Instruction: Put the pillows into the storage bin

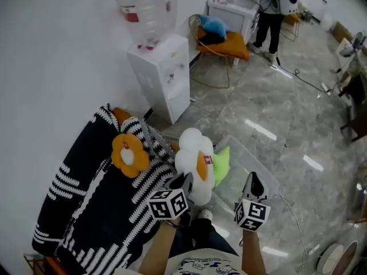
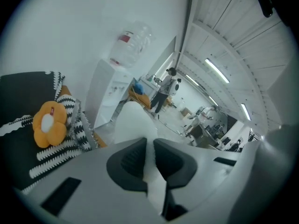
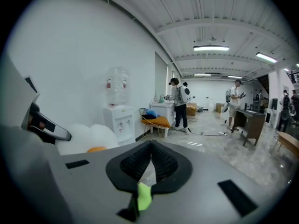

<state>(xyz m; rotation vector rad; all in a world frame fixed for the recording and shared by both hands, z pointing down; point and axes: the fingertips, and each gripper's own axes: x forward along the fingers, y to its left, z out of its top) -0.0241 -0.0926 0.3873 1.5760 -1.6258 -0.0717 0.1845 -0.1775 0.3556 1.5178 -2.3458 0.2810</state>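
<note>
left claw [image 2: 149, 147] clamped on white pillow [image 2: 133, 122] | right claw [image 3: 151, 149] pinching green pillow [image 3: 144, 197] (mostly hidden)

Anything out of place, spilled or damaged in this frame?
Nothing stands out. The left gripper pinches the white flower pillow by an edge near the clear bin. The orange pillow lies flat on the striped blanket.

Bright ceiling tubes [image 3: 211, 48] — glare on floor [image 1: 298, 96], fisheye-dark corners
</note>
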